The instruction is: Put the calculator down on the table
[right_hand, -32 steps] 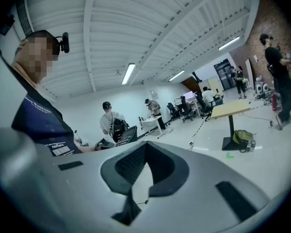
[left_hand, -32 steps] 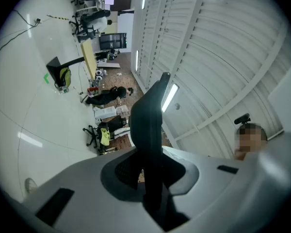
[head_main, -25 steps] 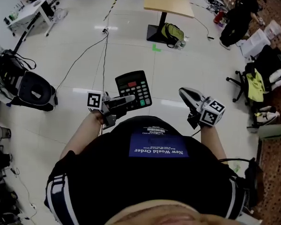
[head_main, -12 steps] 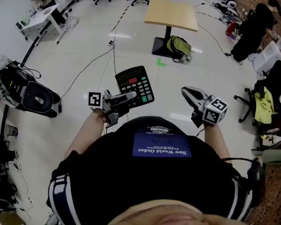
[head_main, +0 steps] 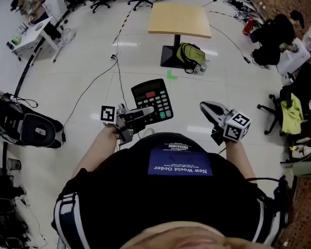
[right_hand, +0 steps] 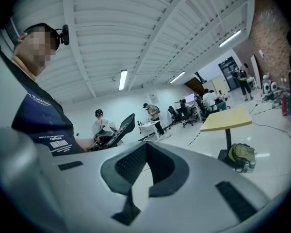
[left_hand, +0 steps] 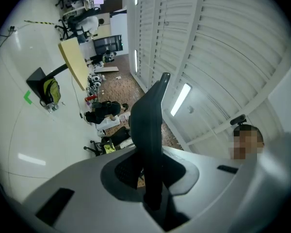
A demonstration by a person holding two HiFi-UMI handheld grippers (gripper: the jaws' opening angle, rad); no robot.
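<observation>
1 black calculator (head_main: 152, 100) with grey keys and 1 red key is clamped at its near edge by the left hand-held gripper (head_main: 140, 115). It is held in the air, well short of the 1 tan surface (head_main: 179, 18). Its key print is too small to read, and the left gripper view shows it only edge-on. The right hand-held gripper (head_main: 204, 107), the second of 2, is closed on nothing.

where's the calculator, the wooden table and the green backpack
calculator (head_main: 156, 102), head view, on its keypad
table (head_main: 180, 19), head view, middle of its wooden top
backpack (head_main: 189, 53), head view, its green body beside the table's base
</observation>
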